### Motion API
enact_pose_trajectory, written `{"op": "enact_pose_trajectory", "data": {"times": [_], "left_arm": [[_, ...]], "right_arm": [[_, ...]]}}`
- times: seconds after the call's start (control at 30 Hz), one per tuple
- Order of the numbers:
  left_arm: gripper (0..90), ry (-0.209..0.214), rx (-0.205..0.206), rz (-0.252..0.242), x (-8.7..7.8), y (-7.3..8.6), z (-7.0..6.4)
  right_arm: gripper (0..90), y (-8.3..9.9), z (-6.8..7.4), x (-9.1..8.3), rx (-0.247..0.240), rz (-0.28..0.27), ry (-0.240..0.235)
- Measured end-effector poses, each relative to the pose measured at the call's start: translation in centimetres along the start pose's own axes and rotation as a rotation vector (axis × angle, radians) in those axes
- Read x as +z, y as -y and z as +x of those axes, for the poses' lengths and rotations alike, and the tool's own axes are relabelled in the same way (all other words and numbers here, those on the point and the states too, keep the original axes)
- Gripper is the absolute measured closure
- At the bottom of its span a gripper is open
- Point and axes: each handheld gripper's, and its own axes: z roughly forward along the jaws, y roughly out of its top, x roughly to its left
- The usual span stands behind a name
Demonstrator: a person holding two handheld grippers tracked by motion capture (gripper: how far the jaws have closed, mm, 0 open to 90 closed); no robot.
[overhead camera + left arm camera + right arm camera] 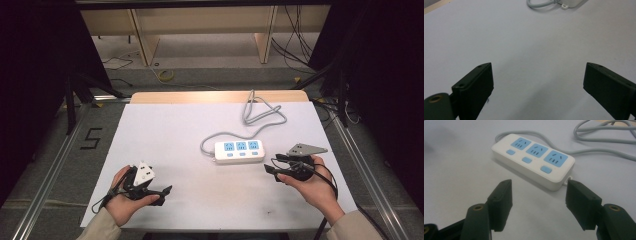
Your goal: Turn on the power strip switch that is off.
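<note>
Three blue sockets face up on the white power strip [240, 151]; we see its long axis run left to right across the counter [165, 145], its grey cord [262, 117] looping toward the far edge; the right gripper [537, 195], jaws apart, hovers just beside its near right end; the left gripper [537, 82], jaws wide, holds nothing over bare white surface, well apart; dark curtains and floor cables surround us.
</note>
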Motion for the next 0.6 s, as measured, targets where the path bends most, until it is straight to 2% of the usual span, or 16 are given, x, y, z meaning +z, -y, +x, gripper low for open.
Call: {"op": "enact_pose_trajectory", "data": {"times": [0.27,0.6], "left_arm": [[8.8,0.000,-0.009,-0.006,-0.1,0.0,0.0],[8.8,0.006,-0.004,0.002,0.1,-0.1,-0.1]], "right_arm": [[37.2,1.4,0.0,-0.5,0.012,-0.014,0.004],[33.6,1.4,0.1,-0.7,0.016,-0.032,0.014]]}}
